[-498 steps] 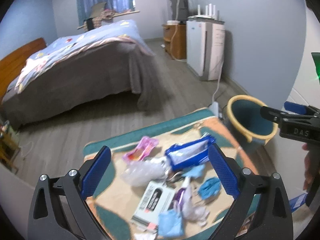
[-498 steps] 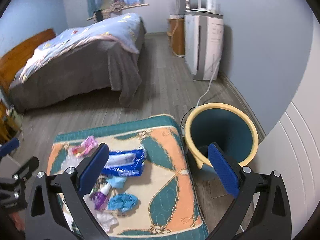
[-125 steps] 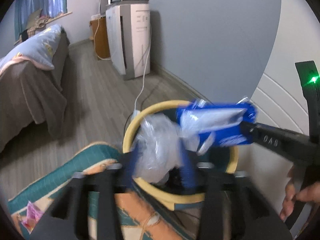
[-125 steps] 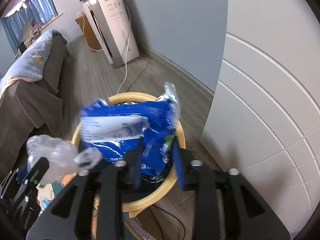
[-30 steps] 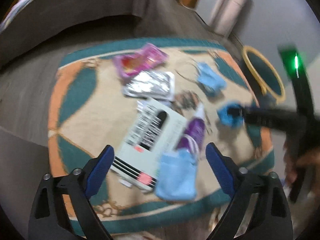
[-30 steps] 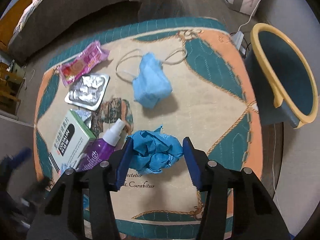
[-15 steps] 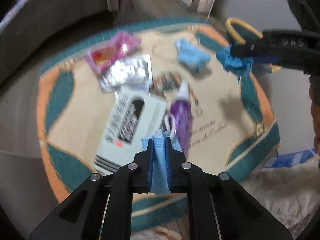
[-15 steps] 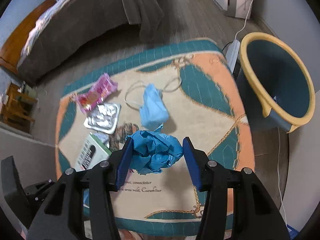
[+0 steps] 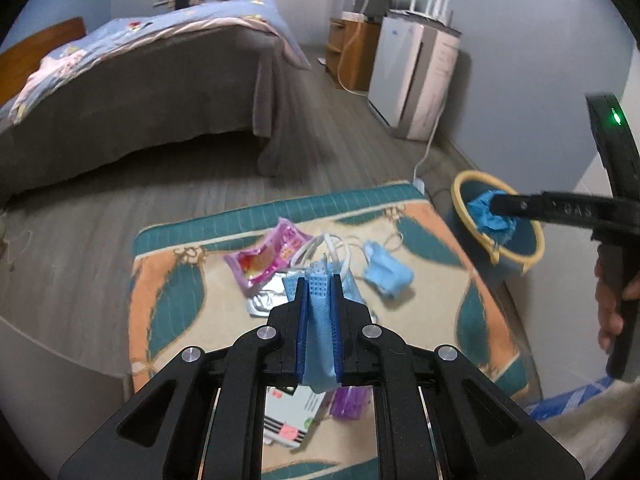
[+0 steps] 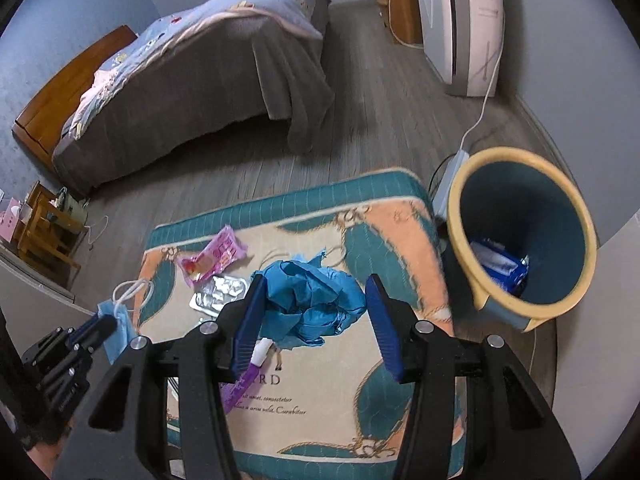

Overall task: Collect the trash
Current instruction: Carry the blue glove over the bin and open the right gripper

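My left gripper (image 9: 319, 286) is shut on a light blue face mask (image 9: 320, 332), held above the patterned mat (image 9: 168, 280); its white ear loops stick up. My right gripper (image 10: 314, 300) is shut on a crumpled blue glove (image 10: 316, 300), lifted over the mat (image 10: 380, 240). From the left wrist view that glove (image 9: 490, 216) hangs in front of the teal bin (image 9: 528, 240) with its yellow rim. Left on the mat are a pink wrapper (image 9: 266, 258), a silver blister pack (image 10: 218, 294), a second blue mask (image 9: 386, 272), a purple bottle (image 10: 240, 384) and a white box (image 9: 292, 412).
The bin (image 10: 516, 196) stands off the mat's right edge and holds a blue packet (image 10: 498, 268). A white cable and power strip (image 10: 450, 184) lie behind it. A bed (image 10: 192, 72) fills the back left. A white appliance (image 10: 464, 20) stands by the wall. A hand (image 9: 610, 300) grips the right tool.
My left gripper closed on the light blue mask and lifted it off the mat. The right gripper rose with the blue glove. Both views tilted up toward the room.
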`<state>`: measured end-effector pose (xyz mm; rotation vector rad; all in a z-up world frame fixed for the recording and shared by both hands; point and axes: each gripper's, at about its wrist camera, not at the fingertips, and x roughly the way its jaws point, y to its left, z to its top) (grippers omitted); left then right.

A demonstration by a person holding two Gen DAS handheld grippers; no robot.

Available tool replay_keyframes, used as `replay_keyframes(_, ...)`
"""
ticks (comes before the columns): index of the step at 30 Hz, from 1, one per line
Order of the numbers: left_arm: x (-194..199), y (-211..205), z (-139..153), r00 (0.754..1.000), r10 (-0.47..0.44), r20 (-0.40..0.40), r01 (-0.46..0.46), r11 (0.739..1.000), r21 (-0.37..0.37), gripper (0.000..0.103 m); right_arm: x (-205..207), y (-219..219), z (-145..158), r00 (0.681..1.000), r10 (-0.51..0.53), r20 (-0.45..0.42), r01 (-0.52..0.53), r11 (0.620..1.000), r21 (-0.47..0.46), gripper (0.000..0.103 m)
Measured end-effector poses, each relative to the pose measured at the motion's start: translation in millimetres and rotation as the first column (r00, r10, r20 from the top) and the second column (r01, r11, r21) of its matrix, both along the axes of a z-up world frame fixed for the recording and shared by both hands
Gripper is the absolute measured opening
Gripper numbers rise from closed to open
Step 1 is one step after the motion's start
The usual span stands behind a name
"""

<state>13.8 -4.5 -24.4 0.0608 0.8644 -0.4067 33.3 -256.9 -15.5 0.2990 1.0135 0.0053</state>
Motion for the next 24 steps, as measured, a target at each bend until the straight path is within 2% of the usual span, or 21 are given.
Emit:
replay_keyframes(8, 9, -11, -7, 0.999, 0.037, -0.009, -0.037, 0.999, 0.01, 0.011, 5, -21, 8, 0.999, 0.008, 0.038, -0.005, 0.997, -0.072, 0.05)
replay_keyframes(15, 9, -44, -15, 1.0, 0.002, -0.01, -0.001, 0.999, 0.053, 0.011, 10, -42, 0, 1.0, 0.011, 0.028, -0.008, 0.995, -0.095, 0.05)
replay_keyframes(24, 17, -81, -7, 0.999, -0.033, 0.012, 0.032, 0.997, 0.074, 0.011, 5, -72, -3, 0.999, -0.021, 0.031, 0.024, 0.996, -0.087, 0.05)
